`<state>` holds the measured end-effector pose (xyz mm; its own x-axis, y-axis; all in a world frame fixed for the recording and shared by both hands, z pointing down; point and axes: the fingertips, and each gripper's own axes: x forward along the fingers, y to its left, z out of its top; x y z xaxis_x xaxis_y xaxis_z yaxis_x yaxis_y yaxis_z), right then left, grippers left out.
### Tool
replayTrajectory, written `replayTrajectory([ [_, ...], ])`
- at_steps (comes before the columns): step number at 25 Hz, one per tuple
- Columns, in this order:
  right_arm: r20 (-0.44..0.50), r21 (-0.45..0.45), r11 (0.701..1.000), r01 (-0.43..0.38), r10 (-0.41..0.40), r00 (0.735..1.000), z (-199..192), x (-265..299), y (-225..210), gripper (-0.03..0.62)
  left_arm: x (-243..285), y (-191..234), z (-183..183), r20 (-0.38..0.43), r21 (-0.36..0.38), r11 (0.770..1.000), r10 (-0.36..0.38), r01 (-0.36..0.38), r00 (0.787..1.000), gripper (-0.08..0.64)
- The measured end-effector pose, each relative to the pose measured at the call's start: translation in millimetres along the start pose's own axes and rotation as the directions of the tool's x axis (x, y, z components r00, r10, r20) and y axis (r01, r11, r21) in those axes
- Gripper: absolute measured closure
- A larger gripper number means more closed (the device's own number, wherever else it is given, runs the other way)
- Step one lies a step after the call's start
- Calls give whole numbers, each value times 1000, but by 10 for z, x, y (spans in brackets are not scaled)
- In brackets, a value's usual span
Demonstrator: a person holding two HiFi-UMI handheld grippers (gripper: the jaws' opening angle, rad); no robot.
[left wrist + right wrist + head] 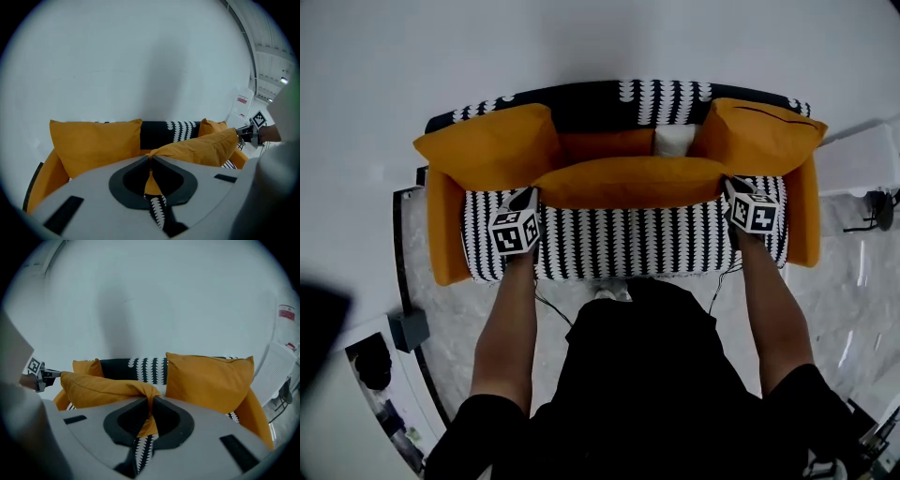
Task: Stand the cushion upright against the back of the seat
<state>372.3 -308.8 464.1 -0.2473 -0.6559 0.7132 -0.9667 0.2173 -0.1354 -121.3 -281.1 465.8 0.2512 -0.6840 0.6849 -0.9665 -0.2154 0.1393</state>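
Cushion (pixel 628 181) sits mid-frame in the head view, over the striped seat (pixel 619 246), long axis running left to right. Left gripper (pixel 529 195) has its jaws clamped on the left corner; right gripper (pixel 733 187) is clamped on the right corner (orange fabric pinched between the jaws in both gripper views). Sofa back (pixel 600 101) lies beyond the jaws, toward upper centre, with both ends about equally near. Likely next: carry it back and tip it onto its long edge.

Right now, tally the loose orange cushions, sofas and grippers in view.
Loose orange cushions: 3 (left cushion, held cushion, right cushion)
Sofa: 1
Grippers: 2 (left gripper, right gripper)
Total: 6
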Motion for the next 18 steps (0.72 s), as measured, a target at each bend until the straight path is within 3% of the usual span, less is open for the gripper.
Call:
replayTrajectory([
  [10,8,-45,999,-28,29,1000,797,689,-125,538,548,242,492,-5,-55,997,57,-57,998,531],
  [14,4,-56,998,-35,35,999,956,881,-145,538,751,339,682,10,-87,994,63,-62,998,532],
  [18,-23,-10,1000,-24,24,999,905,1026,-260,538,911,355,929,37,-55,997,58,-56,998,534],
])
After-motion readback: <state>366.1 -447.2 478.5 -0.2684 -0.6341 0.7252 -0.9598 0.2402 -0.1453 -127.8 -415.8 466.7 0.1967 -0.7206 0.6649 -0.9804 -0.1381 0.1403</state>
